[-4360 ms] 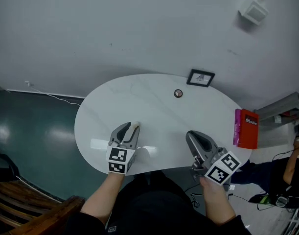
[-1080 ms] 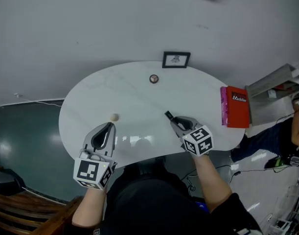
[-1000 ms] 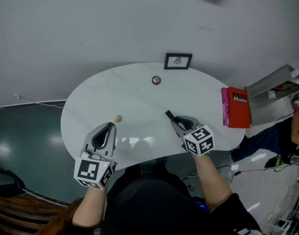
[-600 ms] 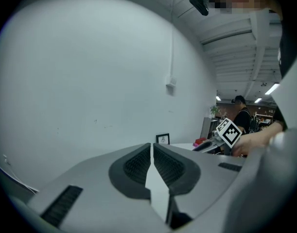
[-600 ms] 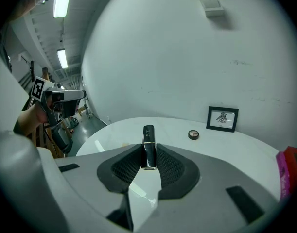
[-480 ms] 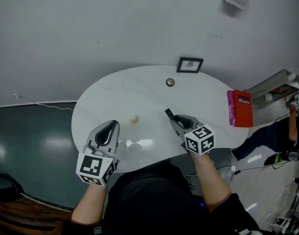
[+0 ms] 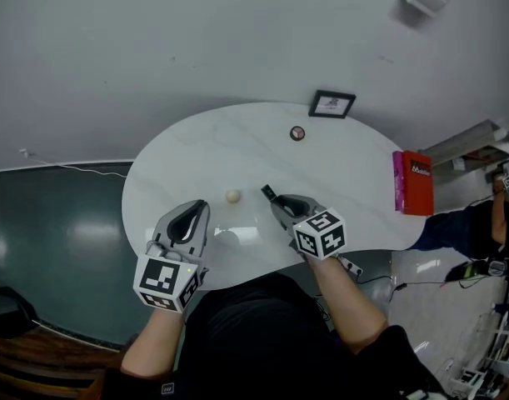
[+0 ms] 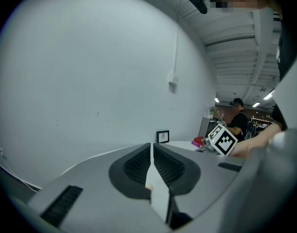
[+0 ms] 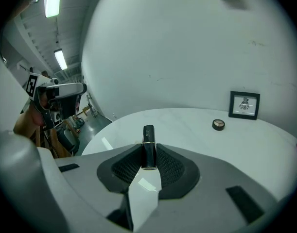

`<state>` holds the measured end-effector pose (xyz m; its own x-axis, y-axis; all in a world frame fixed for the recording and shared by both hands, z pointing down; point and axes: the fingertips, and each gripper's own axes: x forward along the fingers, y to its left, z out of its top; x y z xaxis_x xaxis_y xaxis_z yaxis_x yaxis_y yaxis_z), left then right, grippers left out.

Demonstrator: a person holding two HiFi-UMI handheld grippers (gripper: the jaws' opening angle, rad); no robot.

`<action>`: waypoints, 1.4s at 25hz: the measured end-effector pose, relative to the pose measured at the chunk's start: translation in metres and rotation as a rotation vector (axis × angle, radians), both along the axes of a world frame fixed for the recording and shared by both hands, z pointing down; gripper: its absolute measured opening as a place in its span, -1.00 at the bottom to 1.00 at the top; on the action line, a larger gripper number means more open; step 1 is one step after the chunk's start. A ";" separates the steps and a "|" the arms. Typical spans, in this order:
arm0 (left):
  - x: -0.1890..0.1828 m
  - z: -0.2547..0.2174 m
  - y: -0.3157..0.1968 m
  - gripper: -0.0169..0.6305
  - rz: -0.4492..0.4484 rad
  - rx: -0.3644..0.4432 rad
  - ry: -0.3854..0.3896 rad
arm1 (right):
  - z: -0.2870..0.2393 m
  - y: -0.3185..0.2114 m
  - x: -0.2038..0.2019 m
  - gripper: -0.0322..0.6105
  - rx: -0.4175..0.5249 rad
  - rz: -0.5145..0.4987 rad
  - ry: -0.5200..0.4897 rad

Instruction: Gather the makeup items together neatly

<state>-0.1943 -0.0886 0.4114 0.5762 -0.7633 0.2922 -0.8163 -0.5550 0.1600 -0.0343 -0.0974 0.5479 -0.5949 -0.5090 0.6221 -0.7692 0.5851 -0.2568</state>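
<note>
Bare white tabletop (image 7: 183, 161) is left open from the front edge to the compact (image 7: 297, 133), a black lipstick (image 9: 148, 147) is clamped in the right gripper (image 7: 277, 202), angled down mid-table, and the left gripper (image 7: 201, 207), closed with nothing between its jaws, is held near what may be a beige sponge (image 7: 232, 196).

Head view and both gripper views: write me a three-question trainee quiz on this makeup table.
1. True or false: the left tool is shut with nothing in it.
2. What does the right tool hold? A: a black tube. B: a brush. C: a comb.
3. Fill in: the thing nearest the round compact is a small ___.

Key: 1 true. 2 A. 3 picture frame.
</note>
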 end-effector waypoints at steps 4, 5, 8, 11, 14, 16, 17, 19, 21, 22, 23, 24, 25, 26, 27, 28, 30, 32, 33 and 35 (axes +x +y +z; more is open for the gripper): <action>0.001 0.002 -0.006 -0.86 -0.022 -0.015 0.016 | 0.021 -0.007 -0.006 -0.58 -0.031 -0.006 0.012; 0.001 0.002 -0.007 -0.86 -0.021 -0.014 0.014 | 0.026 -0.008 -0.007 -0.58 -0.039 -0.003 0.014; 0.002 0.004 -0.009 -0.86 -0.018 -0.017 0.006 | 0.038 -0.010 -0.011 -0.58 -0.058 -0.005 0.022; 0.000 0.007 -0.013 -0.86 -0.029 -0.026 0.012 | 0.050 -0.013 -0.014 -0.58 -0.079 -0.003 0.022; 0.002 0.018 -0.016 -0.86 -0.032 -0.046 0.017 | 0.064 -0.016 -0.017 -0.58 -0.099 -0.003 0.022; 0.005 0.026 -0.015 -0.86 -0.026 -0.059 0.014 | 0.074 -0.016 -0.019 -0.58 -0.115 -0.002 0.023; 0.007 0.029 -0.015 -0.86 -0.024 -0.064 0.012 | 0.080 -0.017 -0.020 -0.58 -0.122 -0.002 0.026; 0.009 0.034 -0.014 -0.86 -0.023 -0.073 0.011 | 0.090 -0.019 -0.020 -0.58 -0.135 -0.001 0.036; 0.010 0.039 -0.014 -0.86 -0.026 -0.082 0.009 | 0.100 -0.022 -0.020 -0.58 -0.147 0.005 0.046; 0.011 0.041 -0.014 -0.86 -0.027 -0.086 0.008 | 0.105 -0.024 -0.020 -0.58 -0.151 0.010 0.052; 0.011 0.043 -0.013 -0.86 -0.030 -0.090 0.007 | 0.109 -0.026 -0.019 -0.58 -0.156 0.017 0.057; 0.010 0.044 -0.013 -0.86 -0.032 -0.093 0.007 | 0.112 -0.027 -0.019 -0.58 -0.159 0.025 0.061; 0.009 0.044 -0.012 -0.86 -0.035 -0.095 0.008 | 0.115 -0.029 -0.019 -0.58 -0.162 0.034 0.063; 0.008 0.045 -0.011 -0.86 -0.039 -0.097 0.008 | 0.117 -0.030 -0.020 -0.58 -0.162 0.045 0.062; 0.007 0.045 -0.010 -0.86 -0.042 -0.098 0.007 | 0.117 -0.032 -0.020 -0.58 -0.162 0.057 0.059; 0.005 0.046 -0.009 -0.86 -0.045 -0.099 0.006 | 0.117 -0.033 -0.021 -0.58 -0.161 0.068 0.056; 0.003 0.045 -0.009 -0.86 -0.052 -0.101 0.004 | 0.116 -0.035 -0.023 -0.58 -0.164 0.078 0.046; 0.002 0.044 -0.008 -0.86 -0.058 -0.101 0.007 | 0.114 -0.033 -0.027 -0.58 -0.174 0.071 0.030; 0.002 0.043 -0.007 -0.86 -0.060 -0.100 0.009 | 0.113 -0.031 -0.029 -0.56 -0.180 0.066 0.025; 0.003 0.042 -0.006 -0.86 -0.062 -0.098 0.014 | 0.114 -0.026 -0.029 -0.51 -0.191 0.062 0.017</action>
<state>-0.1913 -0.0944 0.4537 0.5334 -0.7655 0.3599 -0.8459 -0.4848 0.2224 -0.0637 -0.1233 0.6617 -0.5543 -0.4162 0.7208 -0.8076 0.4784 -0.3448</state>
